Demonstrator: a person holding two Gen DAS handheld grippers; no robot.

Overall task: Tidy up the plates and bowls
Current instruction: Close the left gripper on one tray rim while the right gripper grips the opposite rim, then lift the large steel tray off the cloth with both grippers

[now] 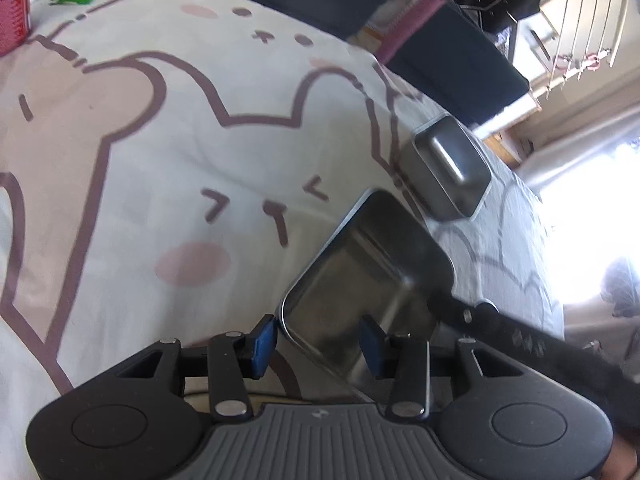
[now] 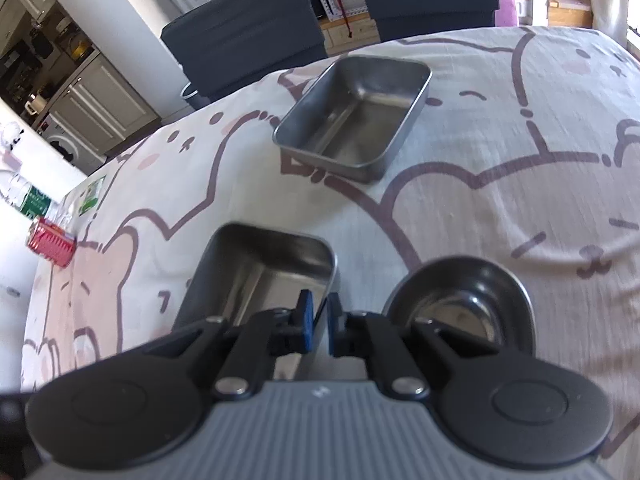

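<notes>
Blue-padded fingers of the right gripper [image 2: 318, 322] fill the lower centre of the right wrist view; they are pressed nearly together on the right wall of the near steel tray [image 2: 260, 276], a thin edge grip that suits a thin wall and probably serves to lift or drag the tray; whether the tray is already clear of the cloth cannot be told. Just right of it, low in the frame, sits a round black bowl [image 2: 460, 300] with a shiny inside, apart from the pads. A second steel tray [image 2: 356, 116] stands upright in the upper centre, well apart on the cartoon-printed tablecloth [image 2: 500, 200], a likely nesting target since both trays look alike.

In the left wrist view the left gripper [image 1: 316, 340] is spread, its pads straddling the near corner of the same held tray [image 1: 368, 280] at lower centre without closing on it, perhaps ready to steady it; the right gripper's dark arm enters from the lower right; the far tray [image 1: 448, 168] lies at centre right.
</notes>
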